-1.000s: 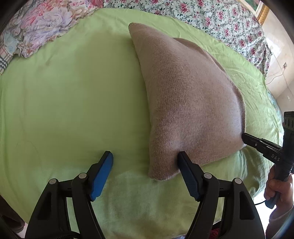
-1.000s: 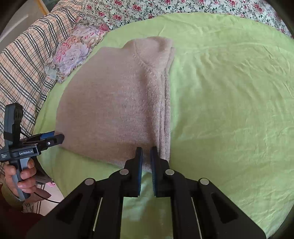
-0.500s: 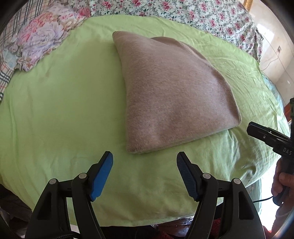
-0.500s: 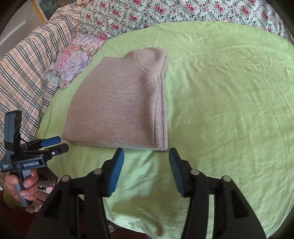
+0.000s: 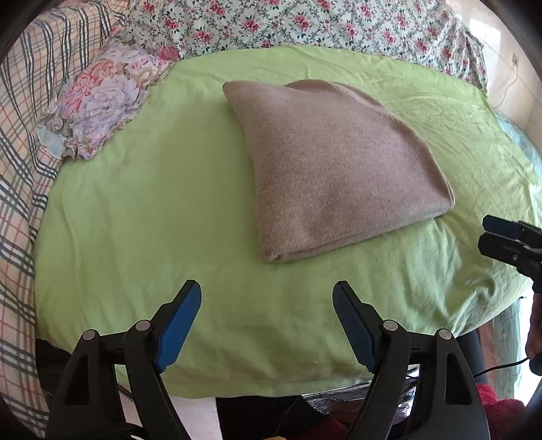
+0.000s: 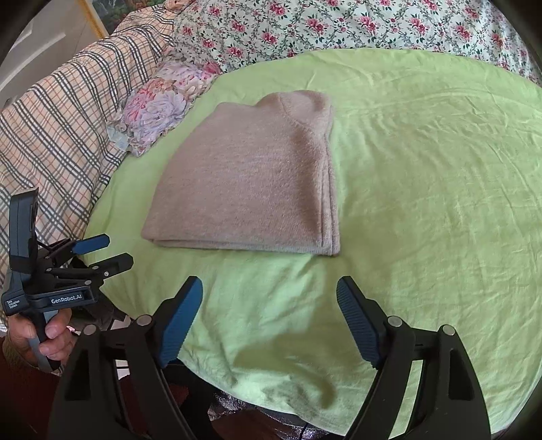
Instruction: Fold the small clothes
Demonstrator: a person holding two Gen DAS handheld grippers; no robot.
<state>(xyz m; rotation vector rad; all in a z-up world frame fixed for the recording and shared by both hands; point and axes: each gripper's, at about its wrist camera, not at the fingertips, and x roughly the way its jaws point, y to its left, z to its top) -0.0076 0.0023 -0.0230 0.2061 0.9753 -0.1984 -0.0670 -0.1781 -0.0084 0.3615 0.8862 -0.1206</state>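
Observation:
A beige knitted garment lies folded flat on the green sheet; it also shows in the right wrist view. My left gripper is open and empty, held back from the garment's near edge; it shows at the left of the right wrist view. My right gripper is open and empty, also short of the garment's near edge. Its fingers show at the right edge of the left wrist view.
A floral pillow lies at the far left of the sheet, next to a plaid blanket. Floral bedding runs along the back. The sheet's front edge drops off just ahead of my grippers.
My right gripper opened and let go of the garment's edge. Both grippers pulled back from the garment toward the front edge of the bed.

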